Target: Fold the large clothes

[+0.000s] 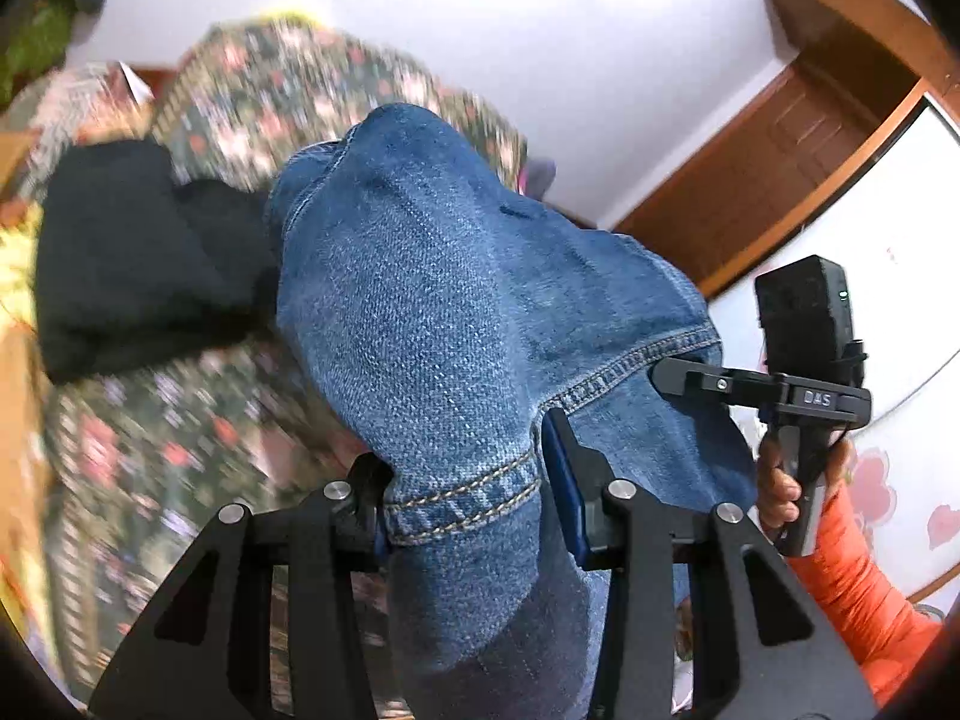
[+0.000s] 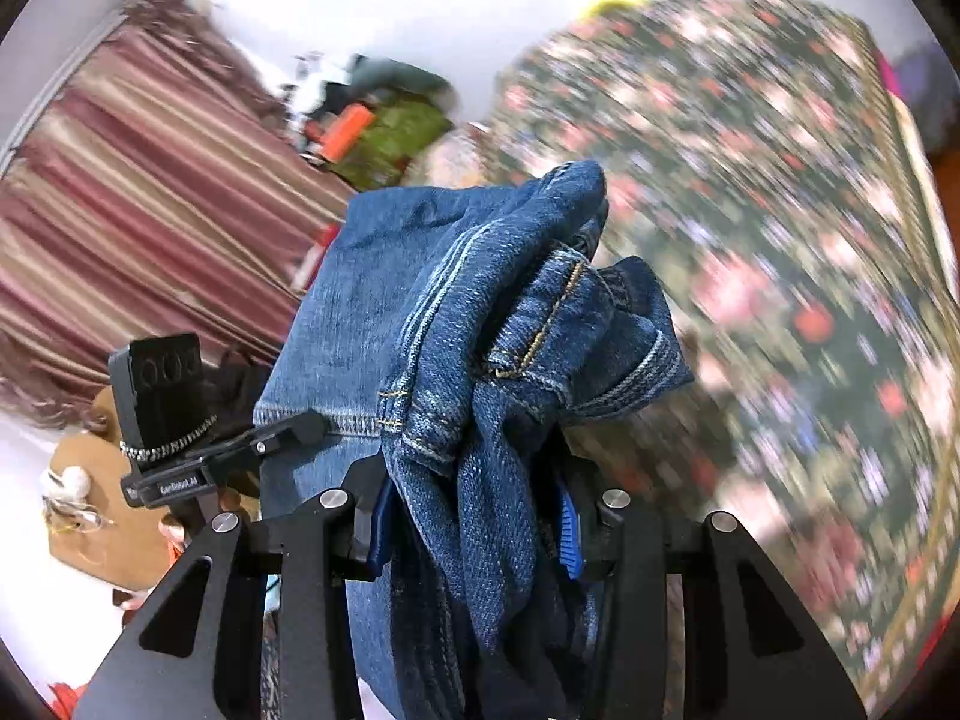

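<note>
Garment: blue denim jeans, held up off the floral bedspread, draped between both grippers.
Left gripper: clamped on a stitched hem or waistband edge, denim pinched between the 2 blue pads.
Right gripper: clamped on a thick bunch of denim, several layers and seams gathered between the pads.
Right gripper seen from left wrist view: at the far edge of the same stitched hem, gripped by a hand in an orange sleeve.
Left gripper seen from right wrist view: on the pale denim edge, just beside the bunched part.
Where the jeans are: in the air above the bed, not laid flat; lower part hangs out of view below both cameras.
Done so far: garment picked up and secured at 2 points along one edge.
Not yet done: no neat fold visible; cloth bunched and crumpled at the right gripper.
Left to do, as a judgement: spread the jeans flat on the bedspread, bring leg onto leg, fold lengthwise into a compact stack.
Progress estimate: early, likely the lift-and-straighten step ahead of the first fold.
Poor view: background heavily blurred, so whether any part of the jeans touches the bed cannot be told.
Other cloth: a black garment lies on the bedspread, near the jeans, apparently unfolded.
</note>
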`<act>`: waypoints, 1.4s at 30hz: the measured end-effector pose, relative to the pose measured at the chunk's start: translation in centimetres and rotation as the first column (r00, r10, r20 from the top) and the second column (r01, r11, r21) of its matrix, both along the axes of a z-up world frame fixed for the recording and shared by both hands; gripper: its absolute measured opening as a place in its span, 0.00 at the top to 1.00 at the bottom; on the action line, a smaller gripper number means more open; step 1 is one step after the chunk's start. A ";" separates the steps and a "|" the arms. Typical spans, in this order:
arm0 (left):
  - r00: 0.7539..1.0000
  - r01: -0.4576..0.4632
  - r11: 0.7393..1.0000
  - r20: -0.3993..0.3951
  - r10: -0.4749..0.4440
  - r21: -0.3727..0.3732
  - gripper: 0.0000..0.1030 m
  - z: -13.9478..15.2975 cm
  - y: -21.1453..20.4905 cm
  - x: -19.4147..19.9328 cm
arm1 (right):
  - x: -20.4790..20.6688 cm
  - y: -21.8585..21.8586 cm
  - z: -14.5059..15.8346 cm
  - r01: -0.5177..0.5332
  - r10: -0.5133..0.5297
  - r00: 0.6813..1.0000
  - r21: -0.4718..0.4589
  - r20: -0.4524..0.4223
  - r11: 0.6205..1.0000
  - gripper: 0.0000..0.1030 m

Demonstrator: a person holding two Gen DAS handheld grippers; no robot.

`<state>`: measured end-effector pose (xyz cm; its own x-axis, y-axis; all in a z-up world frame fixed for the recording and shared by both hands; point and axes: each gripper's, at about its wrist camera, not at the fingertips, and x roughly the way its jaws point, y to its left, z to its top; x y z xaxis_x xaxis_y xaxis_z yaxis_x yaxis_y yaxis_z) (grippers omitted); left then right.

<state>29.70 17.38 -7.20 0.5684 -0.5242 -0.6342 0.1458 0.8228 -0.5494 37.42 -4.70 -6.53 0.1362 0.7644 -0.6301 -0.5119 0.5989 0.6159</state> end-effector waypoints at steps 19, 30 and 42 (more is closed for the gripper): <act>0.969 -0.242 0.962 0.090 0.232 0.128 0.59 -2.7 21.7 10.7 | 16.9 23.5 -8.2 -0.101 0.099 0.994 0.039 0.039 0.994 0.63; 0.935 -0.339 0.914 -0.026 0.353 0.223 0.53 -13.9 23.4 15.0 | 20.1 23.6 -16.3 -0.015 0.012 0.999 -0.123 -0.029 0.992 0.55; 0.909 -0.390 0.818 0.037 0.415 0.423 0.53 -6.5 18.4 8.3 | 8.8 16.7 -4.6 0.034 0.029 0.949 -0.194 0.313 0.980 0.55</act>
